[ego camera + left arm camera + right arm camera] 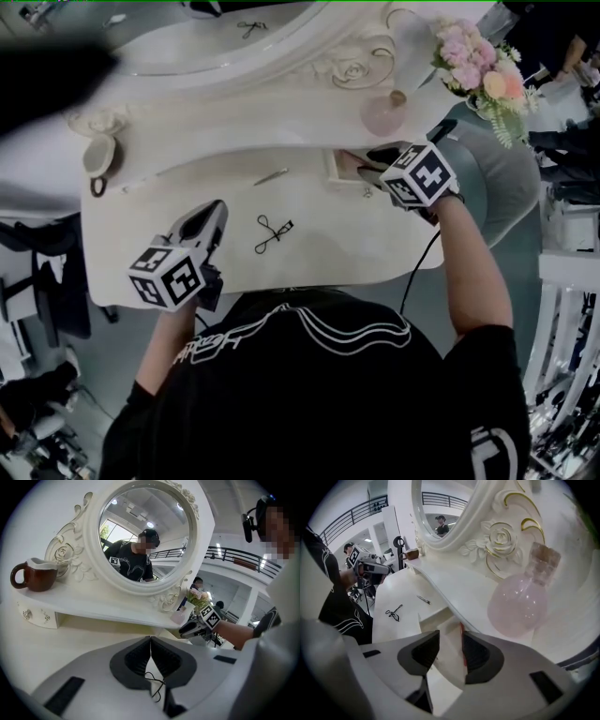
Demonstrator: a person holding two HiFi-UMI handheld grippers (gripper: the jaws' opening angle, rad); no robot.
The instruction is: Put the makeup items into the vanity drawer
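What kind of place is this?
Probably a dressing corner inside a big hall: a white vanity with a round mirror, a pink bottle and an eyelash curler on it, balcony railings behind.

Pink flowers (478,67) in a bunch — and a brown mug (38,578).

- black short-sleeve t-shirt (319,394) with a white line print and some lettering across it, plus a small white logo on the right sleeve
- left gripper (216,211) has a smooth, rounded, light grey plastic shell, with dark ribbed pads lining the inside of both jaws and little black rectangular slots on the shell
- right gripper (370,167) is pretty much the same build, grey shell and dark ribbed pads
- each one has a marker cube (419,175) on it, white with chunky black square patterns on every face
- a thin black cable (419,267) comes off the right one
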